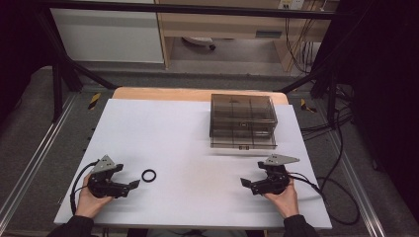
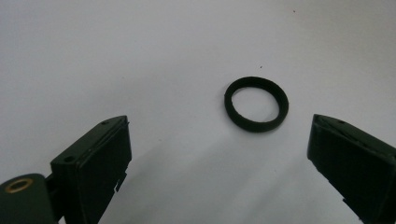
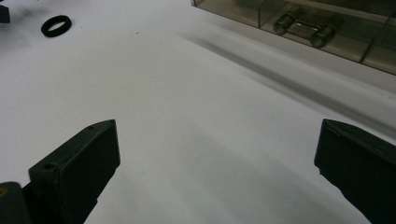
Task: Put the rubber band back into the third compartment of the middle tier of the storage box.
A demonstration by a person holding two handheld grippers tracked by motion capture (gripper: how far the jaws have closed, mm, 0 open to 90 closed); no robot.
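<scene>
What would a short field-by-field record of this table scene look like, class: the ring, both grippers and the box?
ring: black ring, lying flat on the white table, untouched
left gripper: left gripper, jaws open, aimed at the ring, just short of it
right gripper: right gripper, jaws open, holding nothing, over bare table
box: smoky clear compartment box, lid shut, at the far right of the table
box contents: small metal parts in one compartment

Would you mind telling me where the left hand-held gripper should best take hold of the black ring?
Probably across its outer rim. The ring lies flat on the white table, so come down from above with one jaw on each side. The left hand-held gripper is open and wide enough, with the ring just ahead of its jaws.
</scene>
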